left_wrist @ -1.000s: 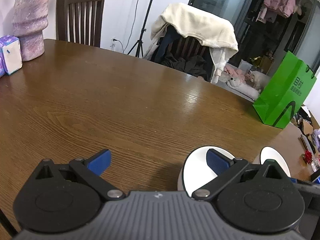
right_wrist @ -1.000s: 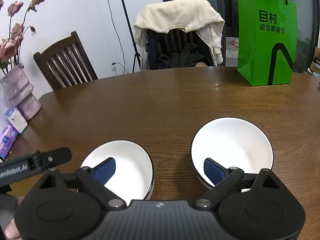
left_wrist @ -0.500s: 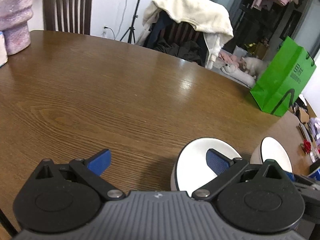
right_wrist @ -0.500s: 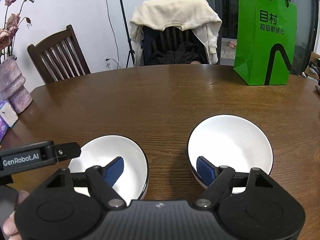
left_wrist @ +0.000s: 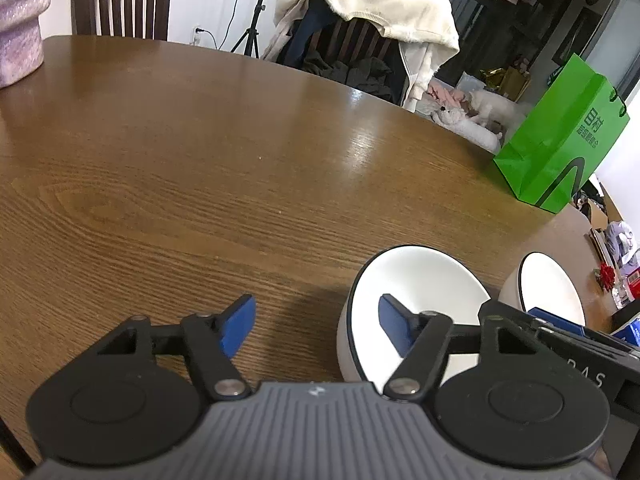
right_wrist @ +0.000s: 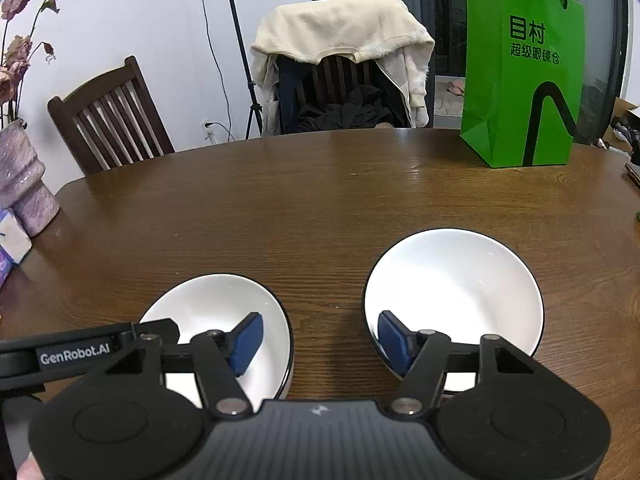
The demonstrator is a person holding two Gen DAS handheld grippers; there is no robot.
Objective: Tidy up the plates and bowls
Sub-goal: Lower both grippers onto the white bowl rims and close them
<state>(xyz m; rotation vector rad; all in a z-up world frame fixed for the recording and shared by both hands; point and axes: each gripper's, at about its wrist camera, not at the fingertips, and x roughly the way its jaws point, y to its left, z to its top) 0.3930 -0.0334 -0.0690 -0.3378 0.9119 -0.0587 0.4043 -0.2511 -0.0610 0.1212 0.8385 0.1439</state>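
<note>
Two white bowls with dark rims stand side by side on the brown wooden table [right_wrist: 320, 200]. My left gripper [left_wrist: 316, 320] straddles the left wall of the left bowl [left_wrist: 420, 280]. One blue pad hangs over bare wood and the other over the bowl's inside. Its jaws are closing and neither pad touches the wall. My right gripper [right_wrist: 320, 336] hovers over the gap between the left bowl [right_wrist: 216, 308] and the right bowl [right_wrist: 456, 288], one pad above each. Its jaws are closing too, pressing on nothing. The right bowl [left_wrist: 548, 284] also shows in the left wrist view.
A green paper bag [right_wrist: 520, 80] stands at the table's far right. A purple vase [right_wrist: 20, 180] with dried roses and a tissue pack [right_wrist: 12, 240] sit at the left edge. Wooden chairs, one draped in a cream garment [right_wrist: 340, 36], stand behind the table.
Both grippers' jaws have narrowed. The left gripper has sunk and tipped down beside the left bowl, and its arm reaches further into the right wrist view.
</note>
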